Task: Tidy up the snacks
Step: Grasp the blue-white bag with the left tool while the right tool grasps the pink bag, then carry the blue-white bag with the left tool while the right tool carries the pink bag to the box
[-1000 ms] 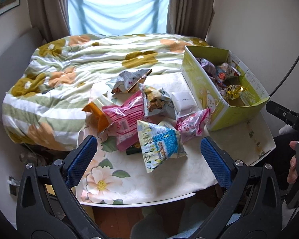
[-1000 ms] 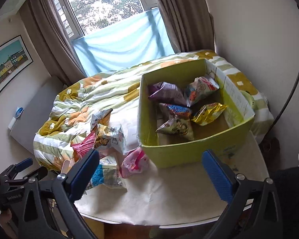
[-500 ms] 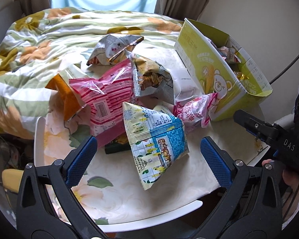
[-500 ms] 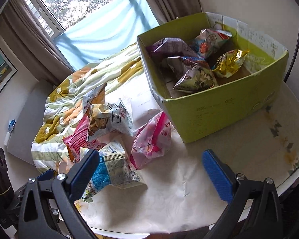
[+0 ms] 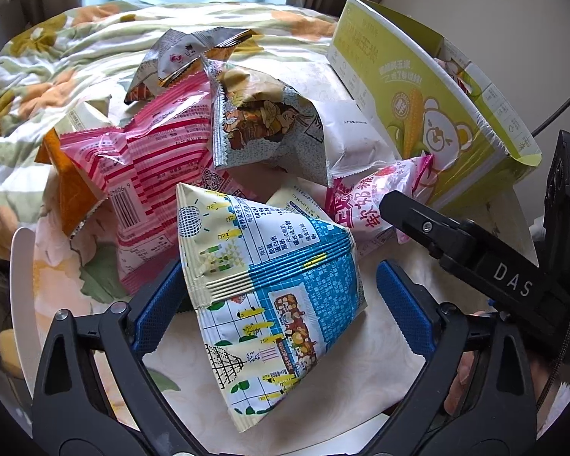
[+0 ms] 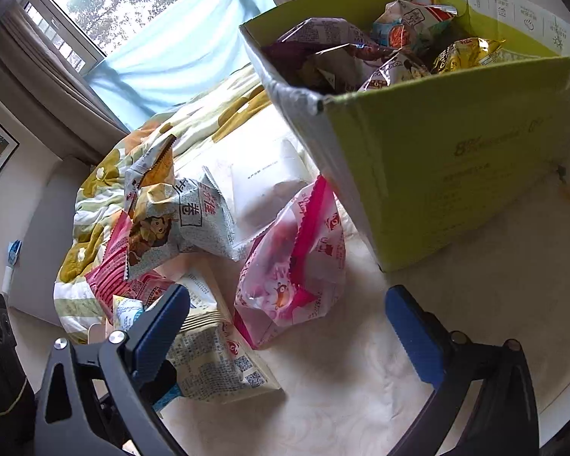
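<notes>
Table (image 6: 361, 387) carries green box (image 6: 456, 159), several snack bags inside. Loose snack pile left of box.
Left gripper (image 5: 275, 311): jaws wide, straddling blue-and-cream bag (image 5: 269, 288); left pad seems to touch bag's edge, right pad apart.
Right gripper (image 6: 288, 326): jaws wide, empty, pink bag (image 6: 296, 269) just ahead between fingers, untouched.

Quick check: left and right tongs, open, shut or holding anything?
Left tongs: open, straddling the blue-and-cream triangular snack packet, not gripping.
Right tongs: open, empty.
</notes>
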Action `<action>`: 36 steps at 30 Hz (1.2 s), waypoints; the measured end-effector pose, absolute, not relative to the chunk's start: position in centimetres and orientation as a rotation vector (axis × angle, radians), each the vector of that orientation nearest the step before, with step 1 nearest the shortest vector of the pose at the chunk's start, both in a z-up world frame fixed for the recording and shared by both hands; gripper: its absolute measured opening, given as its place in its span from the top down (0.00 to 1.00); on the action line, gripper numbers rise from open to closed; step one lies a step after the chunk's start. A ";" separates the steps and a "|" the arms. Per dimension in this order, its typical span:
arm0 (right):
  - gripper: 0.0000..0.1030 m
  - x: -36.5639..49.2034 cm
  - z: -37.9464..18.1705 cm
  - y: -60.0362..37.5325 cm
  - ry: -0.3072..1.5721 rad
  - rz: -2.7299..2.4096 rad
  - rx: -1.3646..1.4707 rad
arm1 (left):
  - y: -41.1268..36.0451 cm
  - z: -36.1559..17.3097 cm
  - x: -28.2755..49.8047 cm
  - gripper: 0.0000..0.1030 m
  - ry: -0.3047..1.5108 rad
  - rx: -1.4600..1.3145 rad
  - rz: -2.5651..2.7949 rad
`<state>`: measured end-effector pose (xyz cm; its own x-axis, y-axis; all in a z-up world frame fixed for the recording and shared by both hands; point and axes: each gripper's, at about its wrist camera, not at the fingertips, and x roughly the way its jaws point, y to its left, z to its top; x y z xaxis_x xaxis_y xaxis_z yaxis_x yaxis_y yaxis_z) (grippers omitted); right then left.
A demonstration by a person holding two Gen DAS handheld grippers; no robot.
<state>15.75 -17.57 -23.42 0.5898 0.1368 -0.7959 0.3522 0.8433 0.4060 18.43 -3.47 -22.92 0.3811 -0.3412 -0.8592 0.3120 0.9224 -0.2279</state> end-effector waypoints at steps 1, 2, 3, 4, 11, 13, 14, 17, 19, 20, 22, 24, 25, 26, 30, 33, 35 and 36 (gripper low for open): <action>0.05 15.9 -23.7 -17.6 0.948 -0.136 0.577 | -3.5 -23.1 18.6 0.12 1.111 -0.029 -0.415; 0.06 16.0 -24.0 -17.7 0.954 -0.139 0.582 | -3.5 -23.3 18.7 0.16 1.120 -0.030 -0.415; 0.09 16.2 -24.3 -17.8 0.957 -0.139 0.587 | -3.6 -23.4 18.7 0.18 1.126 -0.031 -0.417; 0.13 16.3 -24.5 -17.9 0.960 -0.138 0.590 | -3.6 -23.5 18.7 0.21 1.131 -0.031 -0.419; 0.15 16.8 -24.9 -17.9 0.964 -0.151 0.566 | -3.2 -24.0 18.6 0.34 1.143 -0.034 -0.427; 0.15 16.9 -24.9 -18.0 0.966 -0.157 0.559 | -3.1 -24.1 18.5 0.39 1.146 -0.035 -0.429; 0.16 16.9 -25.0 -18.1 0.966 -0.162 0.553 | -2.9 -24.0 18.4 0.40 1.145 -0.034 -0.426; 0.17 17.0 -24.9 -17.9 0.964 -0.171 0.535 | -3.0 -23.8 18.3 0.41 1.140 -0.015 -0.424; 0.23 17.1 -24.8 -17.6 0.963 -0.177 0.512 | -3.1 -23.5 17.9 0.41 1.129 0.009 -0.423; 0.25 17.1 -24.8 -17.4 0.963 -0.182 0.497 | -3.1 -23.3 17.8 0.42 1.123 0.023 -0.422; 0.29 17.2 -24.7 -17.1 0.964 -0.180 0.480 | -3.2 -23.0 17.5 0.42 1.113 0.039 -0.421; 0.33 17.4 -24.9 -16.9 0.977 -0.177 0.474 | -3.1 -22.8 17.3 0.42 1.109 0.044 -0.419; 0.33 17.4 -24.9 -16.7 0.978 -0.182 0.462 | -3.1 -22.8 17.3 0.42 1.108 0.043 -0.418; 0.34 17.4 -24.9 -16.6 0.978 -0.188 0.448 | -3.1 -22.8 17.2 0.42 1.109 0.042 -0.416; 0.43 17.0 -24.8 -16.5 0.982 -0.192 0.424 | -2.7 -22.8 16.9 0.42 1.110 0.030 -0.410; 0.50 16.2 -24.6 -16.7 0.985 -0.196 0.418 | -2.5 -22.8 16.7 0.42 1.108 0.026 -0.406; 0.51 15.7 -24.6 -16.6 0.987 -0.197 0.417 | -2.4 -22.7 16.5 0.42 1.107 0.030 -0.402; 0.52 15.4 -24.5 -16.5 0.988 -0.196 0.417 | -2.4 -22.7 16.4 0.42 1.105 0.032 -0.400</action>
